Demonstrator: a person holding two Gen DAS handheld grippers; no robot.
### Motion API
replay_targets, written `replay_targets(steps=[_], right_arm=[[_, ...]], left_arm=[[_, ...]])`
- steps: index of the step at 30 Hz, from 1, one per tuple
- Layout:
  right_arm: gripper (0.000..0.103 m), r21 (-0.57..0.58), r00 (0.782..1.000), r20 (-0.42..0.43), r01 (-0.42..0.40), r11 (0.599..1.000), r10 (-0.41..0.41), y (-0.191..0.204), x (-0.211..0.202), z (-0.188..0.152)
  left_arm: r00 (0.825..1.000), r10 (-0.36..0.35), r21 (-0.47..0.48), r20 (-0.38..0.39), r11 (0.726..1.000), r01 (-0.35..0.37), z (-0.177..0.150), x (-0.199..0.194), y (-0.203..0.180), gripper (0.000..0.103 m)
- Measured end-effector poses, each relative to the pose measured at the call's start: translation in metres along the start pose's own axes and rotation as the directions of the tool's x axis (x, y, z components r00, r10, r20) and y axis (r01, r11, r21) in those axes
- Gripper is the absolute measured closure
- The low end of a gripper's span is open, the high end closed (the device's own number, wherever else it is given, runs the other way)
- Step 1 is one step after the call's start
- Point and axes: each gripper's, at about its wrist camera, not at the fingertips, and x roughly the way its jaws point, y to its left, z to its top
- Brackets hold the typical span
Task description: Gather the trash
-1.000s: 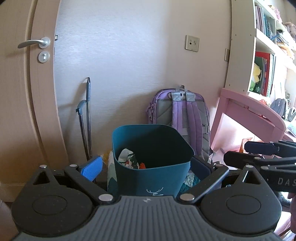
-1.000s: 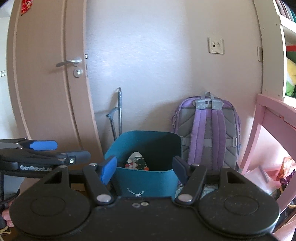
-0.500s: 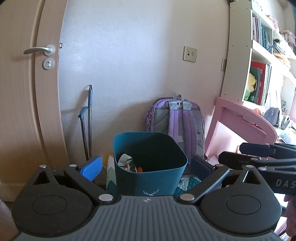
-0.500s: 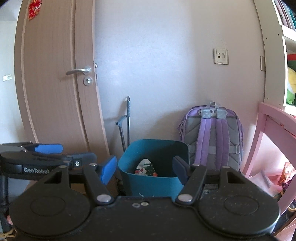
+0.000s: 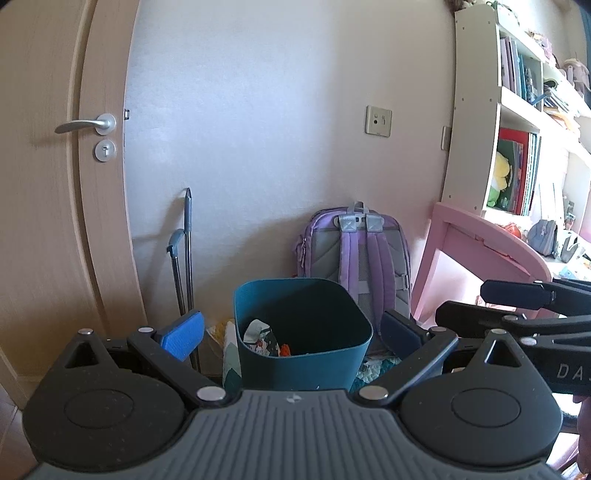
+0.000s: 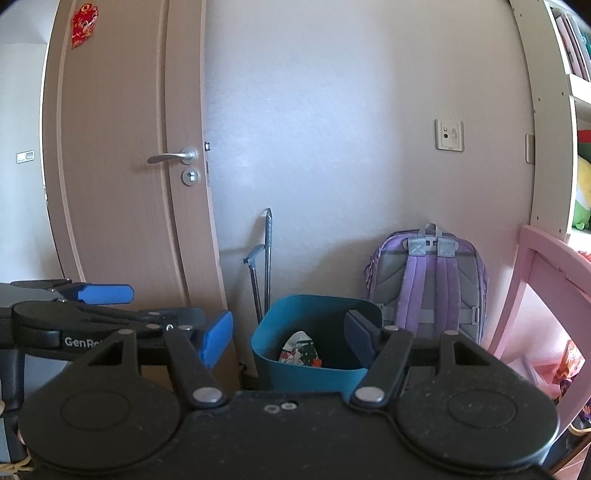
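Both grippers have drawn up and back from the teal bin (image 5: 303,332) — it now looks smaller and sits lower between the wide-apart jaws of the left gripper (image 5: 291,334) and of the right gripper (image 6: 290,338). More of the door (image 6: 122,166) and wall shows above it — including a red sticker (image 6: 84,22) near the door's top.

Two wrist fisheyes, ours: both look forward, tilted slightly down, over spread fingers. We share the teal bin (image 5: 303,332) (image 6: 317,343) near 6 o'clock, backpack (image 5: 356,254) (image 6: 428,280) at 3.
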Motion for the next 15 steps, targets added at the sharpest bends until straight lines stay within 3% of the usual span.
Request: replay_targets(steps=[15], right_arm=[[0.036, 0.015, 1.0, -0.008, -0.023, 1.0, 0.023, -0.005, -0.0029, -0.0019]], left_arm=[[1.0, 0.011, -0.005, 0.017, 1.0, -0.011, -0.0027, -0.005, -0.0046, 0.001]])
